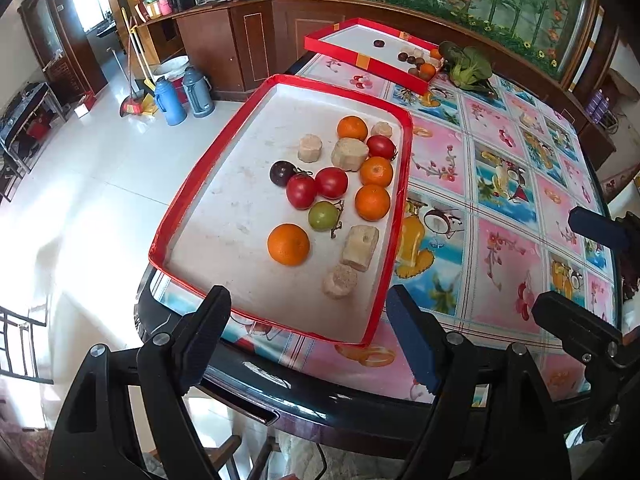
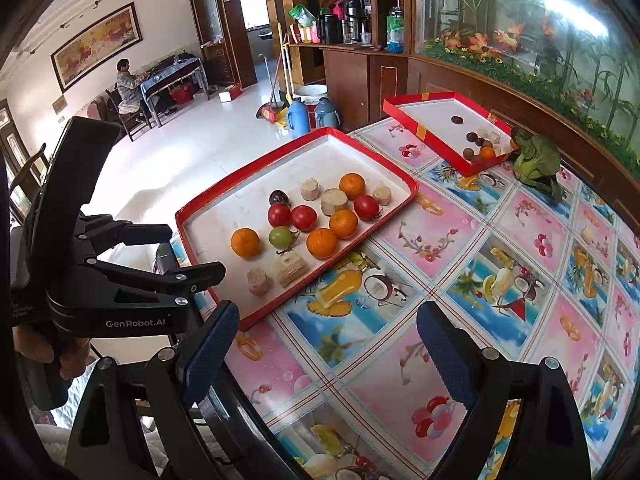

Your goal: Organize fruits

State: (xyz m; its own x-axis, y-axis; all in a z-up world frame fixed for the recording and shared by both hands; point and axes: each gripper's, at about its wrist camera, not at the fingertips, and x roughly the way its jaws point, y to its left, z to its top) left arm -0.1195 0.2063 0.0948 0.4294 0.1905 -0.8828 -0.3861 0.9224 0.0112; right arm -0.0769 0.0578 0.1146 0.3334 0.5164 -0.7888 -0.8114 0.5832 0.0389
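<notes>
A red-rimmed white tray (image 1: 208, 184) (image 2: 224, 216) lies at the table's near left corner. It holds several oranges (image 1: 288, 244) (image 2: 245, 242), three red tomatoes (image 1: 331, 183) (image 2: 304, 218), a green tomato (image 1: 323, 216) (image 2: 280, 236), a dark plum (image 1: 282, 173) (image 2: 277, 197) and several pale cut chunks (image 1: 360, 247) (image 2: 291, 267). A second red tray (image 1: 360, 60) (image 2: 424, 128) at the far side holds a few small fruits. My left gripper (image 1: 308, 340) (image 2: 196, 252) is open and empty at the near tray's front edge. My right gripper (image 2: 328, 348) is open and empty above the tablecloth, right of that tray.
A green leafy vegetable (image 1: 468, 66) (image 2: 536, 162) lies beside the far tray. The table has a flowered, fruit-print cloth (image 2: 500, 280). A wooden cabinet with a glass front (image 2: 520, 60) stands behind. Two blue thermos jugs (image 1: 184, 94) and brooms stand on the floor to the left.
</notes>
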